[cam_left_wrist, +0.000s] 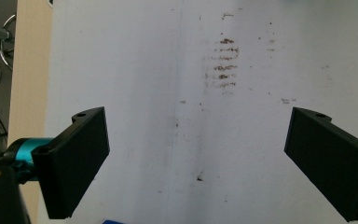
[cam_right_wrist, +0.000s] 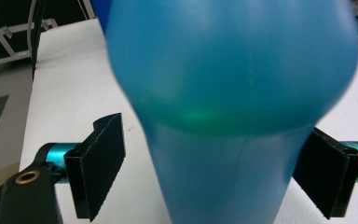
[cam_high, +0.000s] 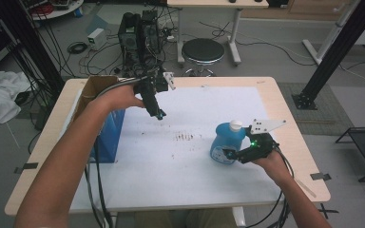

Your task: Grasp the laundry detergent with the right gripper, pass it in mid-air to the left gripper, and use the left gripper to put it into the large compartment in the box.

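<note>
- Bottle (cam_high: pixel 227 142), blue with white cap, upright at right side of white table cover (cam_high: pixel 199 185); sits between jaws of right gripper (cam_high: pixel 229 154).
- Right gripper: one pad touches bottle, other stands just clear; not clamped.
- Left gripper (cam_high: pixel 159 114): raised at far left, jaws wide, nothing between.
- Blue box (cam_high: pixel 108 137): left edge.
- Brown smudges (cam_high: pixel 185 137): mid-table.

A light wooden table (cam_high: pixel 290 123) carries a white sheet (cam_high: pixel 190 161); a blue bottle (cam_high: pixel 226 142) and blue box (cam_high: pixel 108 135) stand on the sheet
</note>
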Demonstrator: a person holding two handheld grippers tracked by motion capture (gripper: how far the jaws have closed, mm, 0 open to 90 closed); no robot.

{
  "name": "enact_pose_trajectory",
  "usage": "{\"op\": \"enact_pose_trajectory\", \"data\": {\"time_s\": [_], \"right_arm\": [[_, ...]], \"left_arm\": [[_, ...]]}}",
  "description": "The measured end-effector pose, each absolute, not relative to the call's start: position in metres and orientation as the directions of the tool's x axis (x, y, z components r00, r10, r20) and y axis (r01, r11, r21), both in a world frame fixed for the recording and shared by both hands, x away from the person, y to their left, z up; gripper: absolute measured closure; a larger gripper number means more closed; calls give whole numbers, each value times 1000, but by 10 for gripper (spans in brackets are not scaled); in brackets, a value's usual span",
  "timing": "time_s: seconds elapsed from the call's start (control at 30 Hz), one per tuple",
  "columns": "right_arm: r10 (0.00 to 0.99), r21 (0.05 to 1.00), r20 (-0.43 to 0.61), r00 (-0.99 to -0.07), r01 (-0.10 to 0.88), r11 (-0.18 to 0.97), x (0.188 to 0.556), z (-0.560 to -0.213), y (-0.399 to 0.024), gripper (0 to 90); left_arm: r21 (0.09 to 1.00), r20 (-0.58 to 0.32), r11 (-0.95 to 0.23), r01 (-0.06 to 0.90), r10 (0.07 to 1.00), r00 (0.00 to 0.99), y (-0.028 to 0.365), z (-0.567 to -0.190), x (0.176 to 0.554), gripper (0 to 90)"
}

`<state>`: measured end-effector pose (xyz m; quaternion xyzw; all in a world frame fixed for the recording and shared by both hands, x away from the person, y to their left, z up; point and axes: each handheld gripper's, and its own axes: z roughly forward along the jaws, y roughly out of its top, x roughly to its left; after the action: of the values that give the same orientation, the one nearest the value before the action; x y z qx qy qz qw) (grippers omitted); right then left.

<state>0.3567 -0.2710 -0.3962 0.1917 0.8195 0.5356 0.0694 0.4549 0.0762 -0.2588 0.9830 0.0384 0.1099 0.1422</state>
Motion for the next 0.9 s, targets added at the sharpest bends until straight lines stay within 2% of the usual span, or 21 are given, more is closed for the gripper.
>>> {"op": "enact_pose_trajectory", "data": {"time_s": [0.37, 0.43, 0.63, 0.9], "right_arm": [[410, 907, 91, -908, 246, 343, 357, -400, -268, 159], [395, 912, 88, -915, 233, 337, 358, -401, -269, 234], [403, 916, 92, -911, 236, 324, 358, -401, -269, 238], [398, 921, 83, -913, 223, 320, 357, -402, -269, 327]], "left_arm": [[285, 207, -957, 47, 110, 972, 76, -260, 456, 64], [289, 206, -956, 48, 111, 972, 77, -259, 456, 64], [285, 210, -957, 50, 114, 971, 77, -260, 456, 64], [282, 208, -958, 52, 114, 972, 76, -261, 456, 64]]}}
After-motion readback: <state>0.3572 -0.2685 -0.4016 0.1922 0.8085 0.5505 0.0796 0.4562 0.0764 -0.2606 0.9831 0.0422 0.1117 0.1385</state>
